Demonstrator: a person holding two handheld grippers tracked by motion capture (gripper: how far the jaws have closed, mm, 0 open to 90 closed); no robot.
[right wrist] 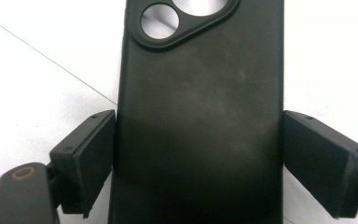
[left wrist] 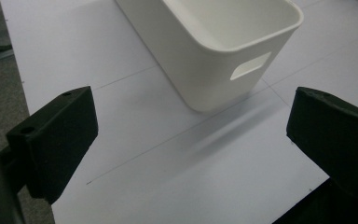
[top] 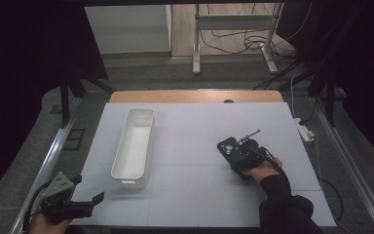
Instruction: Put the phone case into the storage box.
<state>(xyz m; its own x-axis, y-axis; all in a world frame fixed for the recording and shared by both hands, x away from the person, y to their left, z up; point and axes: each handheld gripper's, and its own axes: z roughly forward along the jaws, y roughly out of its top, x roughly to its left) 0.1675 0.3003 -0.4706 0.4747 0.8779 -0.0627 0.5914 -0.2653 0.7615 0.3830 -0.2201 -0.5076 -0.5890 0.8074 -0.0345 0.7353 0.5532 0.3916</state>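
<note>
Black phone case (right wrist: 200, 121) sits clamped between the right gripper's (right wrist: 200, 158) jaws; the left gripper (left wrist: 191, 140) gapes wide.

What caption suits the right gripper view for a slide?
Right gripper jaws closed on the sides of a black phone case over a white table.

worktop (top: 195, 195): pale grey sheet over wood, wood strip bare at far edge. white power strip (top: 305, 130) off its right edge. behind: metal stand legs (top: 196, 48), loose cables (top: 233, 41) on floor, dark curtains both sides.
</note>
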